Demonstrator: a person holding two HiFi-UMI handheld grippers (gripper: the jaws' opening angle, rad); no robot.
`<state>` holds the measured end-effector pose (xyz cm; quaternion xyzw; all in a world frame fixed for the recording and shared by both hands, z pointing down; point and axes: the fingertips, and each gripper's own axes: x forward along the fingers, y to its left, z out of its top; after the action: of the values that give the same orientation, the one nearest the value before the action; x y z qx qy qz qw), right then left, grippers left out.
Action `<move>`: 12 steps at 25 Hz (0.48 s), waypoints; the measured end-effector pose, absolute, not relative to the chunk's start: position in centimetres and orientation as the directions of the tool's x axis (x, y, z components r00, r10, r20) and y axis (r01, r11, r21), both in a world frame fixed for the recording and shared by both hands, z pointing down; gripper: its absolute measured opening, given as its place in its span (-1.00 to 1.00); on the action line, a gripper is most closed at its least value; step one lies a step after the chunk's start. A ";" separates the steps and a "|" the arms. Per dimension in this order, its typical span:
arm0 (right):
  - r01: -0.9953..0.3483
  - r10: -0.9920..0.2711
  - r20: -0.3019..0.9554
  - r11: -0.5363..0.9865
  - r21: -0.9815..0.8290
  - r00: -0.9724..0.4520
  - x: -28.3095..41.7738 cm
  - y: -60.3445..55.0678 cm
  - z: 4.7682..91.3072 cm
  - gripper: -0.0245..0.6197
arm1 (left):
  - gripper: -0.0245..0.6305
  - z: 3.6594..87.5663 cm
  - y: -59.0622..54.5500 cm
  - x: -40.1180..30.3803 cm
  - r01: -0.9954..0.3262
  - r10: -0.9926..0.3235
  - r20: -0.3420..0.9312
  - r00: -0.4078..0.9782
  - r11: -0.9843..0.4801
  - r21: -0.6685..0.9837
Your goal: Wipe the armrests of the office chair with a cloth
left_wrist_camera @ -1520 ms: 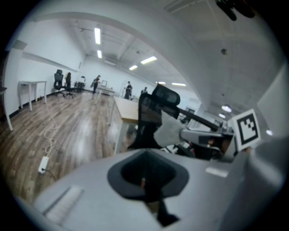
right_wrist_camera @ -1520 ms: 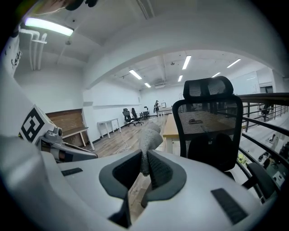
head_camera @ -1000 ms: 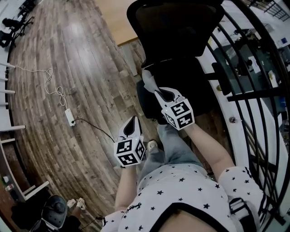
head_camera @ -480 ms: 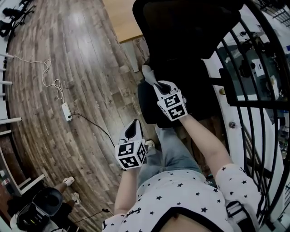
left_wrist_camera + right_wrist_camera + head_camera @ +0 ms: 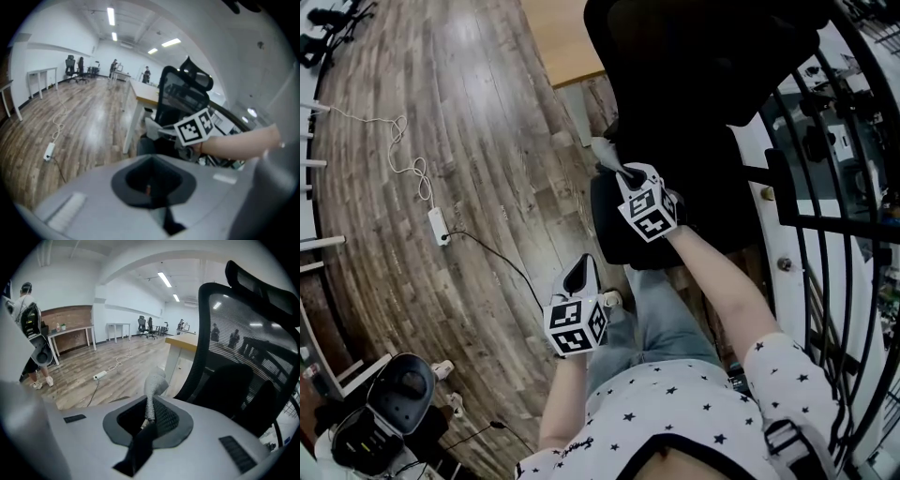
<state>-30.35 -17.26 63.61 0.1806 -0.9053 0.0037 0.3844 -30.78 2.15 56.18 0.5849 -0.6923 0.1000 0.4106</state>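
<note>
The floor point(image 5: 478, 112) is grainy wood plank, with a glossy sheen at the head view's upper left. The chair point(image 5: 243, 348) back is black see-through mesh. The cloth point(image 5: 154, 380) is grey and rough-woven. The right tongs point(image 5: 148, 420) have a smooth, matt grey plastic shell.
</note>
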 end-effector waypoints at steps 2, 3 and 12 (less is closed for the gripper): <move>-0.307 -0.301 0.712 0.943 0.126 -0.634 -30.7 -17.0 64.5 -0.80 | -0.91 56.5 2.1 -30.7 -0.891 -0.720 0.693 0.023 0.300 0.342; -0.298 -0.289 0.717 0.947 0.119 -0.634 -30.8 -16.8 64.9 -0.80 | -0.91 56.7 2.1 -30.7 -0.890 -0.717 0.697 0.025 0.302 0.342; -0.275 -0.218 0.754 0.960 0.051 -0.619 -31.2 -15.2 67.4 -0.80 | -0.91 57.3 2.0 -29.5 -0.884 -0.710 0.702 0.050 0.295 0.362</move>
<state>-31.23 -15.15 67.43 0.1370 -0.8991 0.0348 0.4143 -29.47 2.03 57.27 0.5851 -0.6815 0.1017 0.4276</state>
